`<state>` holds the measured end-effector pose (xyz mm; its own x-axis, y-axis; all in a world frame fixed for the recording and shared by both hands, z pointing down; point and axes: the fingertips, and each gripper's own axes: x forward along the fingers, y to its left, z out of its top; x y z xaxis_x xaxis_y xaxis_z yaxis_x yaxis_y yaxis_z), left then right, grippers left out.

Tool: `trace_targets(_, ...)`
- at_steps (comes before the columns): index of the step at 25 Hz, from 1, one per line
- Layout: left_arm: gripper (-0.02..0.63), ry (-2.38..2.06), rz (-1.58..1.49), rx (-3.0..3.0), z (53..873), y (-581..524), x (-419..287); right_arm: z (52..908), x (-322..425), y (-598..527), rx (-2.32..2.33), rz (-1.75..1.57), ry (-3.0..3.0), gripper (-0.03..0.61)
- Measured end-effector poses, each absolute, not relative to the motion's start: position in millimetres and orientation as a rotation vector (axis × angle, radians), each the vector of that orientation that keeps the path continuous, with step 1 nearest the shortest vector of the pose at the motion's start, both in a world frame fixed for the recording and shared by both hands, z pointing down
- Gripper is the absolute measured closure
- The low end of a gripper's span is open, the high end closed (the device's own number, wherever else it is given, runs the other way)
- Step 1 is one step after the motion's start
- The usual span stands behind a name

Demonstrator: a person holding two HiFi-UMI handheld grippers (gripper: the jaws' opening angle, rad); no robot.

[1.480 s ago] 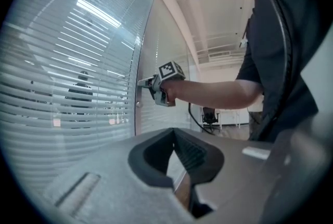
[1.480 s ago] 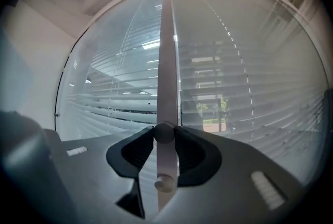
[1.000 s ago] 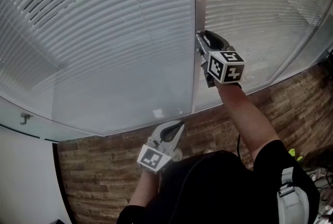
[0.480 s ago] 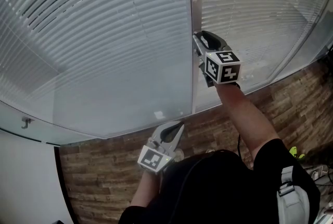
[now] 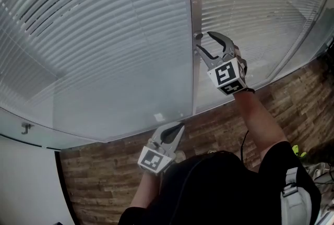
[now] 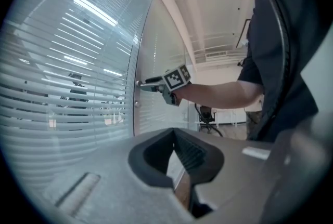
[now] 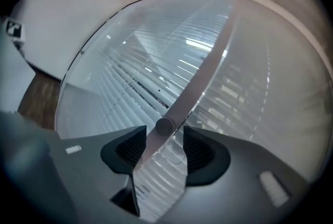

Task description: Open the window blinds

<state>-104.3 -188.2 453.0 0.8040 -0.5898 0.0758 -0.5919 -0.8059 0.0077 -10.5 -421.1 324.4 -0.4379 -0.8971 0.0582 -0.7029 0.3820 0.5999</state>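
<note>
Horizontal white blinds [image 5: 104,36] hang behind a glass wall, their slats partly tilted. A small round knob [image 5: 198,36] sticks out of the metal mullion [image 5: 194,4] between two panes. My right gripper [image 5: 203,42] is level at the knob, rolled on its side, its jaws opening. In the right gripper view the knob [image 7: 165,126] sits just ahead of the gripper [image 7: 164,135] between the two pads, touching neither. My left gripper [image 5: 177,129] hangs low near my body, jaws together and empty. The left gripper view shows its jaws [image 6: 174,140] and the right gripper [image 6: 151,82] at the knob [image 6: 138,83].
A second small knob [image 6: 137,104] sits lower on the mullion. Wood-plank floor [image 5: 104,177] runs along the foot of the glass. A white wall [image 5: 26,182] with a small bracket [image 5: 23,127] stands at the left. Cables and gear [image 5: 313,166] lie at the lower right.
My right gripper rolled about its own axis at the knob and its jaws spread apart, letting go of the knob. The left gripper stayed where it was.
</note>
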Motion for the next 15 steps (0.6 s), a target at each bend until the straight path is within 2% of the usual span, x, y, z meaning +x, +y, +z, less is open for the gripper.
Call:
trace_targets(5,0.609,-0.918,0.109,2.976,452.7,-194.6,-104.6,329.7,-16.3,-425.1,1.138,-1.134,-1.789,0.357)
trace_targets(15,0.609,-0.842,0.112,3.0,452.5,-212.1,-117.5,339.3,-20.6,-435.3,1.024,-1.206,-1.636,0.364)
